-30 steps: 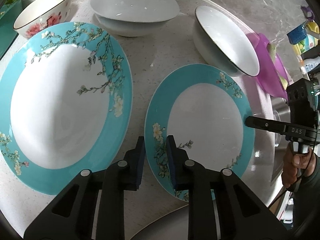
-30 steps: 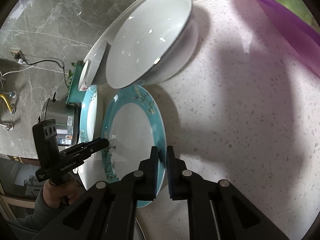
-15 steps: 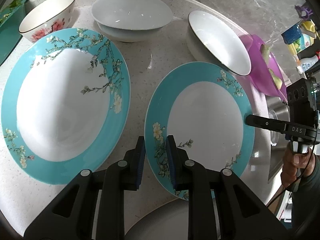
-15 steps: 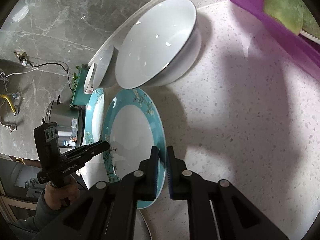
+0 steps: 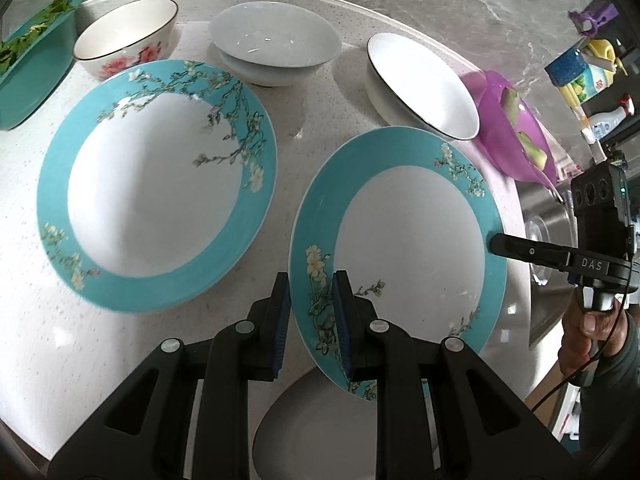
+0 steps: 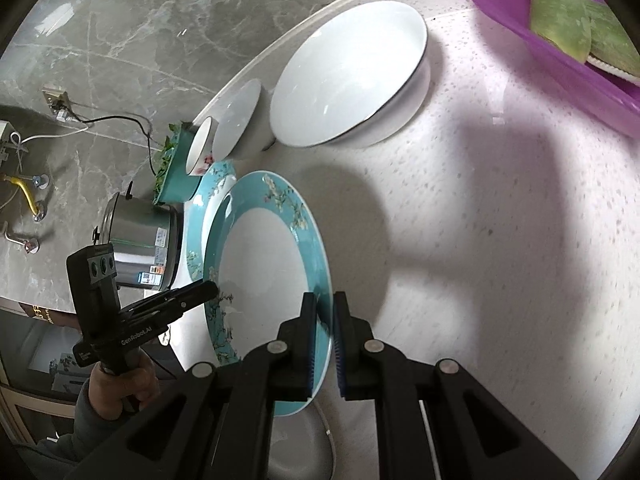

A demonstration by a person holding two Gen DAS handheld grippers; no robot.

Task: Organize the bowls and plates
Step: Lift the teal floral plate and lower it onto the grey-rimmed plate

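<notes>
Since a moment ago we have lifted the small plate point(image 5: 404, 236) up off the counter point(image 5: 316, 92), and its shadow now lies on the white top beside it. Our left gripper point(image 5: 310, 292) is clamped on the plate's near blue rim, one pad over and one under. Our right gripper point(image 6: 324, 312) is clamped on the far rim, straight across. We hold the plate in the air between both. Just left of it the big plate point(image 5: 156, 184) lies flat. Behind are three bowls: the flower bowl point(image 5: 126, 38), the grey bowl point(image 5: 274, 48) and the white bowl point(image 5: 420, 84). A purple bowl point(image 5: 508, 136) sits at the right. Under the small plate we see a white dish point(image 5: 316, 424) at the counter's near edge.
</notes>
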